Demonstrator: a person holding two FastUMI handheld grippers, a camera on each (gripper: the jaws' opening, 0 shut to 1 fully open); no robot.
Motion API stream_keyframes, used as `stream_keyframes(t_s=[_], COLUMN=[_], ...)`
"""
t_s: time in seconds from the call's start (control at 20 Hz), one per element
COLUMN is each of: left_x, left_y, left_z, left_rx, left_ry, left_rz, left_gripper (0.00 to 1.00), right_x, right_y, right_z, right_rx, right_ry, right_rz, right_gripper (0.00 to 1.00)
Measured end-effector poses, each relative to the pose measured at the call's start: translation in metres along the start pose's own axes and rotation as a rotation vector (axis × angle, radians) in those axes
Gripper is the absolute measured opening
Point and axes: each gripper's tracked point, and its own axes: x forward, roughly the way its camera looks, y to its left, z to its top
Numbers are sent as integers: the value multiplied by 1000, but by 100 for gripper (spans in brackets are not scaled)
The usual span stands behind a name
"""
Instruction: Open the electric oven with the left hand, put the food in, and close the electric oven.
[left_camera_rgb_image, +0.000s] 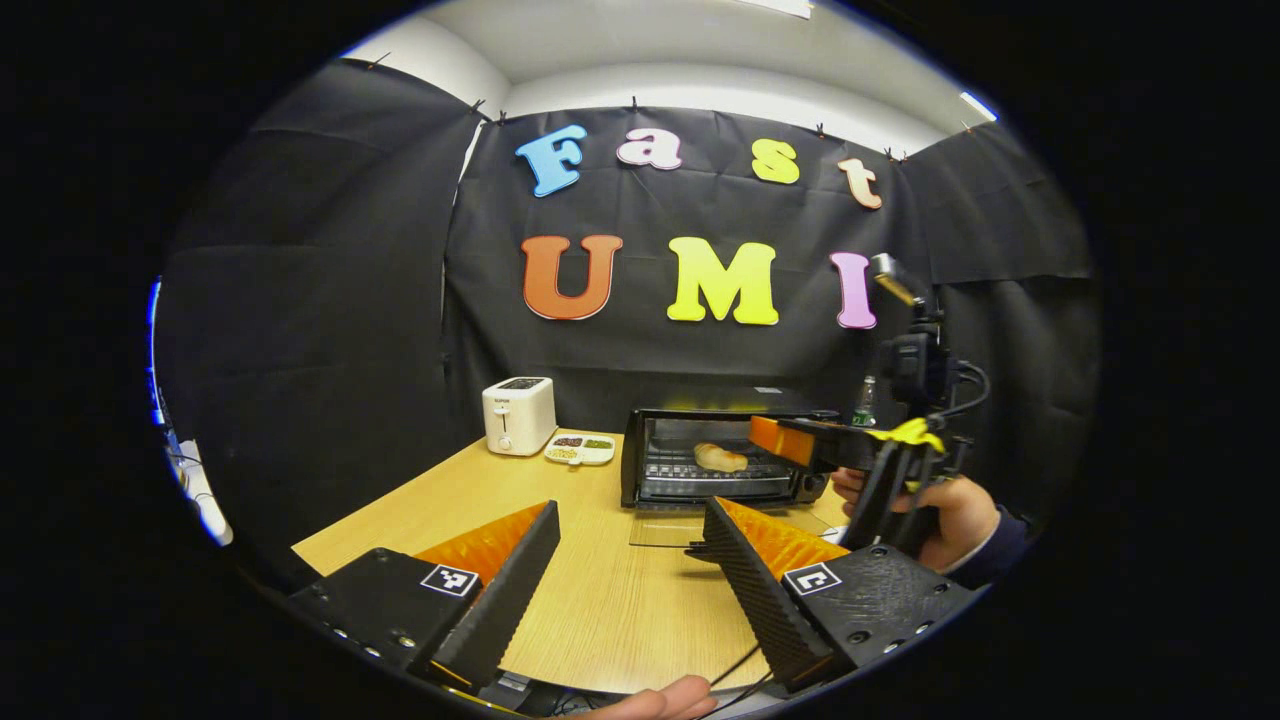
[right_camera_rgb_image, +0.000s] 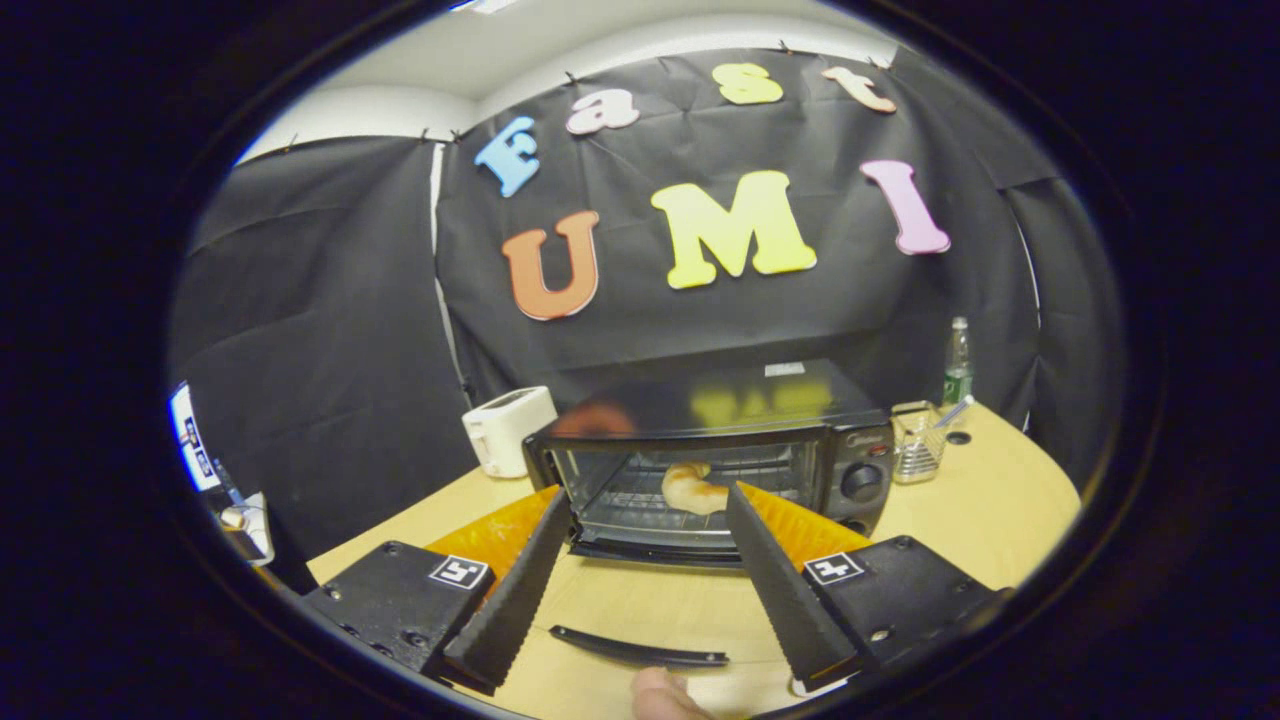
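In the left gripper view, a white toaster (left_camera_rgb_image: 519, 414) stands at the far left of the wooden table (left_camera_rgb_image: 600, 590), carrying a small dark brand mark too small to read. Just to its right lies a white divided dish (left_camera_rgb_image: 580, 449) of snacks. The left gripper (left_camera_rgb_image: 628, 530) hovers over the table with its jaws wide apart and nothing between them; each finger block bears a square black-and-white marker tag. Beyond it sits the electric oven (left_camera_rgb_image: 718, 455), its glass door (left_camera_rgb_image: 668, 528) folded down flat onto the table, and the food (left_camera_rgb_image: 721, 458), a pale bread roll, rests on the wire rack inside. Further right, a hand (left_camera_rgb_image: 955, 515) holds the right gripper (left_camera_rgb_image: 780, 438) just in front of the oven's right end. In the right gripper view, that gripper's (right_camera_rgb_image: 643, 520) jaws stand open and empty, framing the roll (right_camera_rgb_image: 692, 488). The oven's control panel (right_camera_rgb_image: 860, 470) carries lettering too blurred to read; a clear glass (right_camera_rgb_image: 913, 443) and a green-labelled bottle (right_camera_rgb_image: 957, 362) stand beyond.
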Motion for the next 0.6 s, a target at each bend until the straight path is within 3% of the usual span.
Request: stream_keyframes(t_s=[0.05, 0.3, 0.6], left_x=[3, 16, 44], left_y=[-5, -24, -72], left_z=[1, -14, -49], left_rx=[-5, -17, -23], left_ry=[4, 61, 153], left_rz=[-15, -43, -126], left_gripper=[95, 92, 92], right_x=[-18, -108, -180], right_y=[-9, -23, -50], right_z=[7, 54, 59], right_rx=[-15, -22, -46], right_ry=[-27, -142, -128], right_rz=[-28, -70, -115], right_gripper=[95, 95, 97])
